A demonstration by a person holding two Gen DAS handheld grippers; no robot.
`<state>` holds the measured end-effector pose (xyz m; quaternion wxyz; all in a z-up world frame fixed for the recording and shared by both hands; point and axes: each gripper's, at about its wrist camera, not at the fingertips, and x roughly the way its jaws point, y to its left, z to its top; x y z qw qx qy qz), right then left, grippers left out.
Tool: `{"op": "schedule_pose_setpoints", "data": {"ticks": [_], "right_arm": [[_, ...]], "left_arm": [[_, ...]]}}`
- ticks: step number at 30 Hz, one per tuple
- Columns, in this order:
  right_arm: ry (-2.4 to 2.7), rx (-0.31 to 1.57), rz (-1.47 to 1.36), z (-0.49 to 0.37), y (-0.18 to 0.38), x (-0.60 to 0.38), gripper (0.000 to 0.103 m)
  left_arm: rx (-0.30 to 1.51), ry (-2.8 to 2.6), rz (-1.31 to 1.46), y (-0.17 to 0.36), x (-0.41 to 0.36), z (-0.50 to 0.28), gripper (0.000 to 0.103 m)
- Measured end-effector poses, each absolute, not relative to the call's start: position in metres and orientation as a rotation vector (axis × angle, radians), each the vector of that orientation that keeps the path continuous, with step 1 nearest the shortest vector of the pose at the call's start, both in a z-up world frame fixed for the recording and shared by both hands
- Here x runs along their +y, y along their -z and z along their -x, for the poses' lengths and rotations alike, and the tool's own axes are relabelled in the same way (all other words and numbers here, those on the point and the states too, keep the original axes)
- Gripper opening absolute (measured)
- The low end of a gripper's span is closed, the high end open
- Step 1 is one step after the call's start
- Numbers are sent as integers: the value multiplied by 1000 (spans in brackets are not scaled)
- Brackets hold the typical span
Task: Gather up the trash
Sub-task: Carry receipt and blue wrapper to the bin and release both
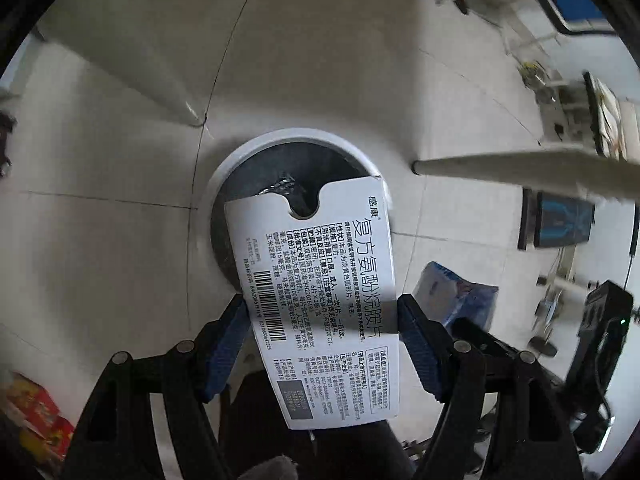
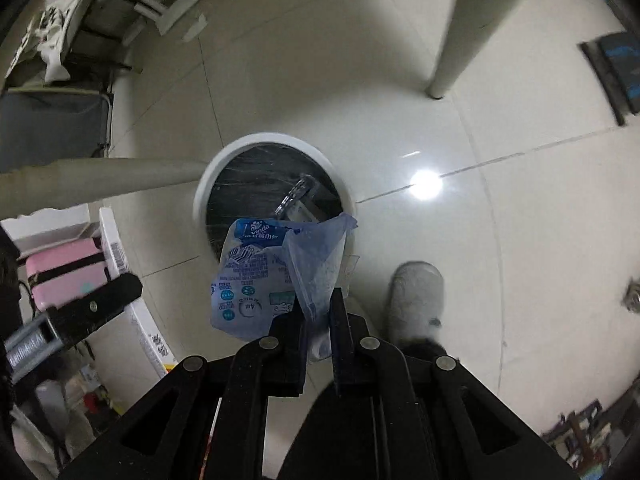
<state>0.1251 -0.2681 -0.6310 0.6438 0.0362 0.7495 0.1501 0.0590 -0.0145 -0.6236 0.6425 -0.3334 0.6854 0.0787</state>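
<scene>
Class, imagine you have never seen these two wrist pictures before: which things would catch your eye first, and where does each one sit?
First comes the white medicine box printed with black Chinese text, clamped between the left gripper fingers and held over the round white trash bin on the tiled floor. In the right wrist view, a crumpled blue tissue wrapper hangs from the right gripper above the same bin, with a bright light glare on the tiles beside it.

The medicine box (image 1: 320, 300) and wrapper (image 2: 276, 276) hang above the bin (image 2: 204, 184).
</scene>
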Motion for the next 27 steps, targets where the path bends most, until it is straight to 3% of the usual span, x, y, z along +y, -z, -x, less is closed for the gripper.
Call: {"op": "schedule_pose_setpoints", "data": {"ticks": [2, 4, 6, 9, 11, 14, 27], "right_arm": [[-358, 1712, -77, -130, 659, -261, 11], [-385, 1729, -77, -133, 683, -254, 16], [-417, 1751, -86, -137, 705, -248, 26], [-445, 1755, -104, -139, 720, -244, 51], [-456, 1746, -94, -139, 717, -239, 77], [-440, 1695, 13, -134, 703, -231, 100], [-412, 1549, 287, -119, 617, -218, 101]], "left_arm": [[1559, -189, 777, 645, -8, -62, 77], [1561, -200, 777, 655, -4, -60, 99], [1559, -224, 761, 656, -3, -57, 99], [1539, -301, 681, 648, -3, -47, 99], [1518, -359, 600, 640, -3, -40, 99], [1505, -421, 511, 624, -7, -30, 99], [1506, -459, 409, 550, -21, -7, 99]]}}
